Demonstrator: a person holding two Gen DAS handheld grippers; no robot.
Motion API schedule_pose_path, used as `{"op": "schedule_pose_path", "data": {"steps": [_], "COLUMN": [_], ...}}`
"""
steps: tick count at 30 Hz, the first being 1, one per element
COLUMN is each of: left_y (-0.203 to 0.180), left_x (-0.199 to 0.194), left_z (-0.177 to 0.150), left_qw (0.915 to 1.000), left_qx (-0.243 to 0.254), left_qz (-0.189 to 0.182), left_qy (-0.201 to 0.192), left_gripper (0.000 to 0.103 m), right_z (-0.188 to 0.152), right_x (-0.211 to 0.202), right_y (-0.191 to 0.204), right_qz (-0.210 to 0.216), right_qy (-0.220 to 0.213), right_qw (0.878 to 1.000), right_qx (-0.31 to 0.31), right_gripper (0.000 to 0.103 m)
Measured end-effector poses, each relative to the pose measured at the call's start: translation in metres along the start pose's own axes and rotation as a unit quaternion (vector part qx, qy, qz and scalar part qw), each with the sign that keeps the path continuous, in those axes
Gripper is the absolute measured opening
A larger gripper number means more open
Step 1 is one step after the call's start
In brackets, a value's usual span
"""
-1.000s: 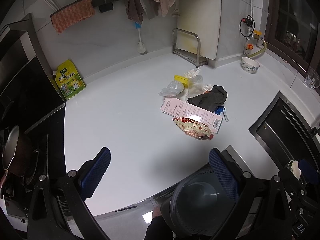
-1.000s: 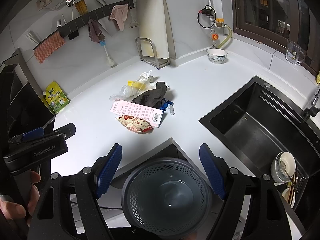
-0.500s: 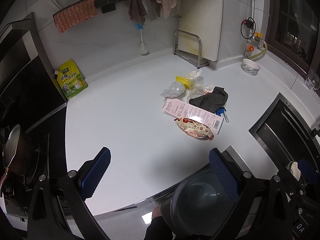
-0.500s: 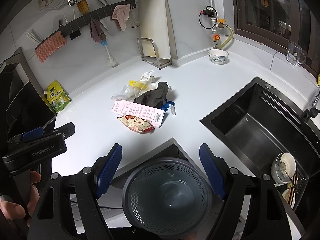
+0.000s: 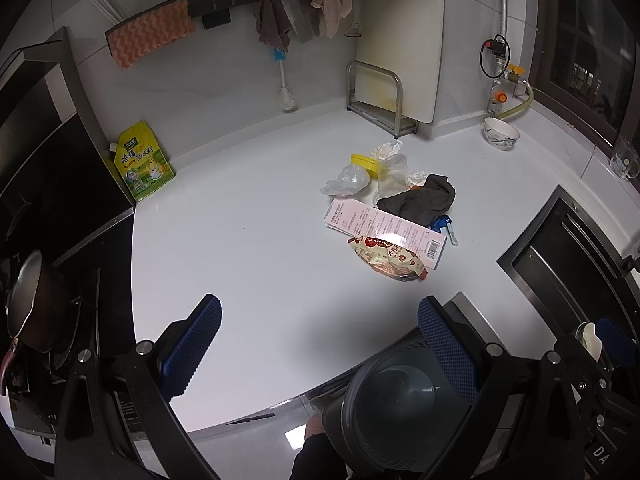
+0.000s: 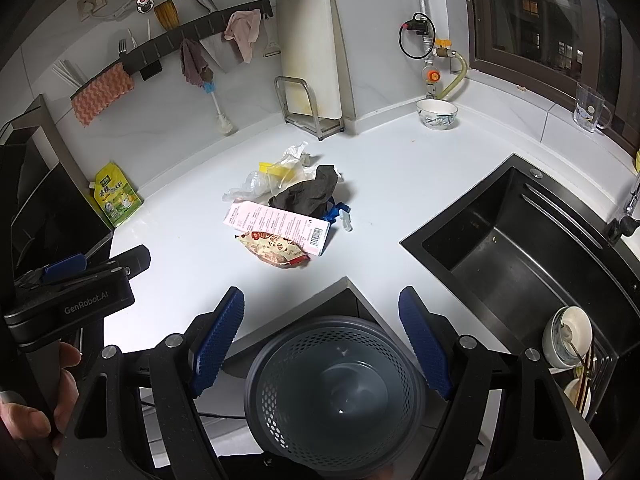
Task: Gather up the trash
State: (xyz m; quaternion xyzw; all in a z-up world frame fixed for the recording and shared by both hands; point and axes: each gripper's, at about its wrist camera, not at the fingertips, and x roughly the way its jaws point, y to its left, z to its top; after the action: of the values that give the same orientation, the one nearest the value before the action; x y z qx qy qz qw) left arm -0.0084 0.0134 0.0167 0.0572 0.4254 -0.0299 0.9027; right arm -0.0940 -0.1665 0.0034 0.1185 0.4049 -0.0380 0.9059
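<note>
A glossy white counter (image 5: 248, 240) carries a small heap of trash. A long, flat pink carton (image 5: 384, 230) lies across a crinkled red snack wrapper (image 5: 388, 258). Behind them sit a limp dark cloth (image 5: 420, 200), crumpled clear plastic (image 5: 346, 180) and a yellow lid (image 5: 364, 162). Below the counter edge stands a round grey bin (image 6: 334, 392) with perforated walls. The left gripper (image 5: 320, 348) and right gripper (image 6: 320, 340) both hover with ridged blue pads spread wide, holding nothing, near the bin and well apart from the heap.

Both wrist views high above counter (image 5: 248, 240), facing wall, sharing trash pile (image 6: 288, 216)
</note>
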Motion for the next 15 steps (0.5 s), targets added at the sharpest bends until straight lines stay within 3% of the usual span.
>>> {"op": "schedule_pose_path", "data": {"steps": [15], "left_y": [-0.0003], "left_x": [-0.0002], "left_z": [-0.0009], "left_qw": [1.0000], "left_qx": [0.000], "left_qz": [0.001], "left_qy": [-0.001], "left_gripper": [0.097], "right_z": [0.0003], "right_x": [0.0009], "right_y": [0.0002], "right_qz": [0.001], "right_qy": [0.001], "right_qw": [1.000], "right_qx": [0.000], "right_gripper": [0.076]}}
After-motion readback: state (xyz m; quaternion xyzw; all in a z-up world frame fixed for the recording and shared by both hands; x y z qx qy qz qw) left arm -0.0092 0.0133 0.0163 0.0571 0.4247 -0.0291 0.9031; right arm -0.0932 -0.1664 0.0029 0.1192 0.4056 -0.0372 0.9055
